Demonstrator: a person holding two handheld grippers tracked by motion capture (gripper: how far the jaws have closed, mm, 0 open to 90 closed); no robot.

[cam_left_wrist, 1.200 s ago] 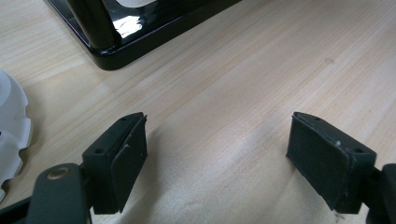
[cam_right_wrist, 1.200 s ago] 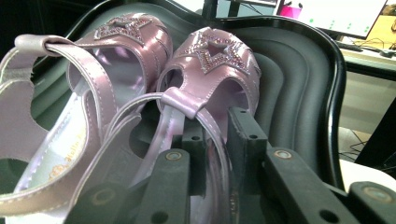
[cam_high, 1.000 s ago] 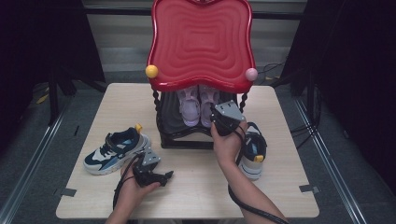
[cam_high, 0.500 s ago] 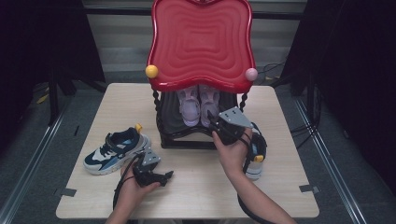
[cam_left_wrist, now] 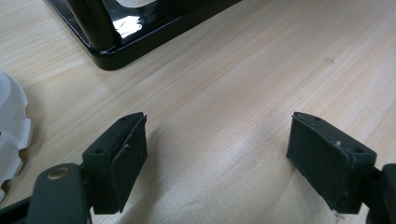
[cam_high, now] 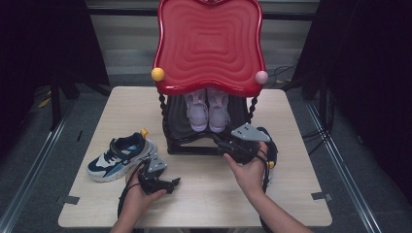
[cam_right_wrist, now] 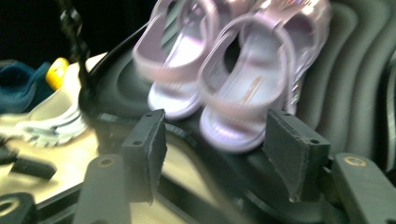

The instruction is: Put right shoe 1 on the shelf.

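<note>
**Desk:** What dominates the high view?

**Photographer:** A pale wooden table (cam_high: 204, 194), and on its far half a black shoe rack (cam_high: 187, 145) under a glossy red wavy top (cam_high: 209, 46), with a yellow ball (cam_high: 157, 74) at one front corner and a pink ball (cam_high: 261, 77) at the other.

**Desk:** And the shoes?

**Photographer:** A pair of lilac sandals (cam_high: 209, 109) stands side by side on the rack's black shelf, toes toward the person. A navy-and-white sneaker (cam_high: 121, 156) lies on the table left of the rack, just beside it. A dark shoe (cam_high: 268, 145) sits at the rack's right, partly hidden behind the right hand.

**Desk:** The right gripper?

**Photographer:** The right gripper (cam_right_wrist: 212, 140) is at the rack's front right edge, aimed at the sandals (cam_right_wrist: 224, 88). Its jaws have just been opening and stand apart with nothing between them; the nearer sandal lies just beyond the pads.

**Desk:** And the left?

**Photographer:** The left gripper (cam_left_wrist: 215, 154) rests low over the bare table (cam_left_wrist: 224, 93), in front of the rack's left corner (cam_left_wrist: 107, 51). It is released, jaws spread wide, gripping nothing; the sneaker's white sole (cam_left_wrist: 11, 126) shows at the edge of the left gripper view.
</note>
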